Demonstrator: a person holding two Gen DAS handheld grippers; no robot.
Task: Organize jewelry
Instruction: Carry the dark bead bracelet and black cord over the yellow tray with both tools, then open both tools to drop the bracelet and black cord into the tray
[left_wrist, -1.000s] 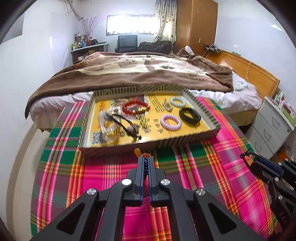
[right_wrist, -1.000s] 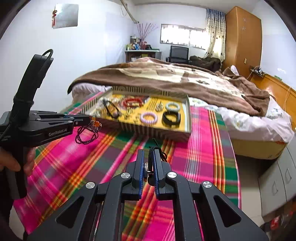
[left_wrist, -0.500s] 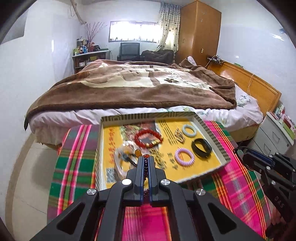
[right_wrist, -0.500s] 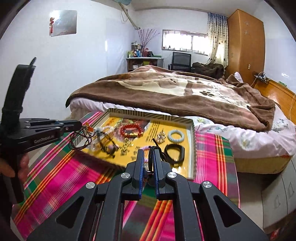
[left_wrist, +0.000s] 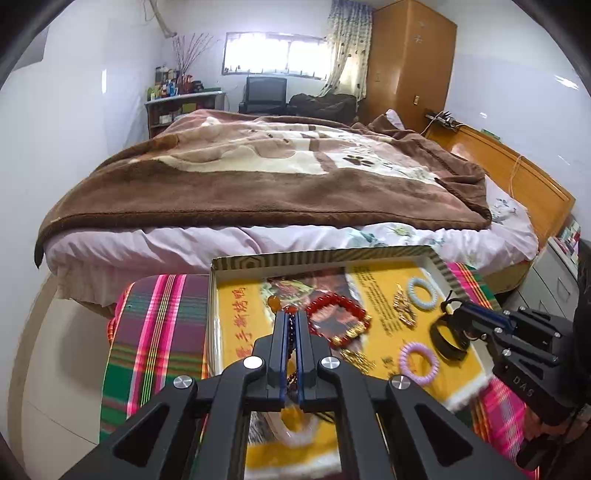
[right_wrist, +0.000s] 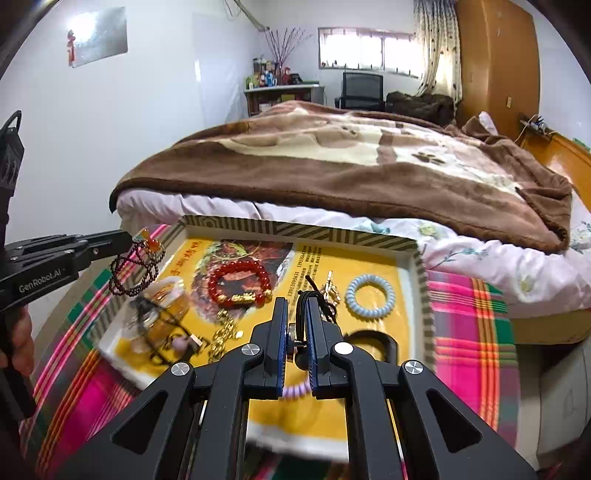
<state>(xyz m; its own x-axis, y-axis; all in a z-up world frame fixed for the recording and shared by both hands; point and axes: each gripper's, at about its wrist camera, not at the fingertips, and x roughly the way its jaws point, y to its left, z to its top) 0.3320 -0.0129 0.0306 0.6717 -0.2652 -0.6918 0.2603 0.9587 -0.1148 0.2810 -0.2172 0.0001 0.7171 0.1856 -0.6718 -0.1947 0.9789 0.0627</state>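
A shallow yellow tray (left_wrist: 321, 254) (right_wrist: 295, 227) on the plaid cloth holds jewelry: a red bead bracelet (left_wrist: 338, 319) (right_wrist: 238, 282), a pale blue coil band (left_wrist: 423, 291) (right_wrist: 370, 295), a purple coil band (left_wrist: 419, 360), a black band (left_wrist: 445, 341) and gold pieces. My left gripper (left_wrist: 291, 317) (right_wrist: 127, 238) is shut on a dark bead necklace with orange beads (right_wrist: 135, 269), hanging over the tray's left edge. My right gripper (right_wrist: 297, 306) (left_wrist: 460, 310) is shut on a black cord necklace (right_wrist: 304, 299), above the tray's right half.
The tray sits on a table with a pink and green plaid cloth (left_wrist: 155, 332) (right_wrist: 469, 321). A bed with a brown blanket (left_wrist: 258, 177) stands just behind it. Grey drawers (left_wrist: 550, 280) stand at the right.
Both grippers have moved forward from above the plaid cloth to above the tray, each still holding its necklace.
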